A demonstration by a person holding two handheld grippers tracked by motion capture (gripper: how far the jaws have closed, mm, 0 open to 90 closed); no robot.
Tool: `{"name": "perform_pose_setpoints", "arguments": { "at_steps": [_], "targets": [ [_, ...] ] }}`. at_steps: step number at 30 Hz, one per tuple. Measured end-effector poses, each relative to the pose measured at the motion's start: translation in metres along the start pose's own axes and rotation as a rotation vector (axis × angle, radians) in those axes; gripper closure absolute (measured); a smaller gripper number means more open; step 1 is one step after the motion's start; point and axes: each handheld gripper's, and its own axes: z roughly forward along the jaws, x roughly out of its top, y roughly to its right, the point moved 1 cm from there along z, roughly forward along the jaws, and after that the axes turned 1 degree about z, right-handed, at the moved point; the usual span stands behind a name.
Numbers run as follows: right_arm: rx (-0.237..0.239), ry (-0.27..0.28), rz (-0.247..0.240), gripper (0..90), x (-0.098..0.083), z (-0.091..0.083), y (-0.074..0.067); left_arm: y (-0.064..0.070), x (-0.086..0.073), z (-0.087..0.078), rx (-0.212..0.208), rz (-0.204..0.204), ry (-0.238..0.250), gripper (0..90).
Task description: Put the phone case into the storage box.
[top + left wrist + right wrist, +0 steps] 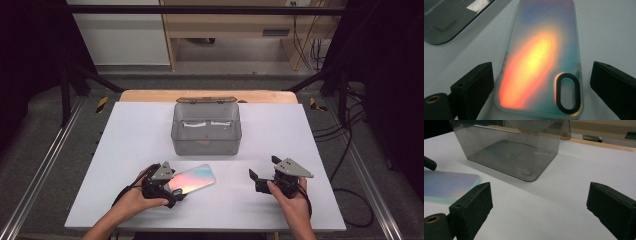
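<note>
Phone case (192,180) lies flat on white table (280,130), wooden bench (225,25) beyond.

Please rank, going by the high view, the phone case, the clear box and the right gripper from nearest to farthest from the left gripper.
1. phone case, lying between the open jaws of the left gripper.
2. clear box, farther back, mid-table.
3. right gripper, across on the right.

Both hands rest low, left claw (172,192) and right claw (256,181) gaping wide.
</note>
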Motion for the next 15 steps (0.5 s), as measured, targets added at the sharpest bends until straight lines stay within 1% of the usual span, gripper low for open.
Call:
{"name": "perform_pose_setpoints", "arguments": {
  "at_steps": [7,10,11,15],
  "targets": [
    [0.002,-0.002,-0.001,6.7,-0.0001,0.0001,-0.0003,-0.0009,-0.0005,0.001,-0.001,-0.001,-0.004,5.2],
    [0.002,0.0,-0.002,6.7,0.0,0.0002,-0.0005,-0.002,-0.0011,0.002,-0.005,0.009,-0.011,5.8],
    [0.002,0.0,-0.002,6.7,0.0,0.0001,-0.0005,-0.0018,-0.0013,0.0031,-0.006,0.002,-0.007,5.8],
    [0.003,0.001,0.001,6.7,0.0001,-0.0001,-0.0007,-0.002,-0.0019,0.005,-0.014,0.007,-0.01,6.1]
  ]
}}
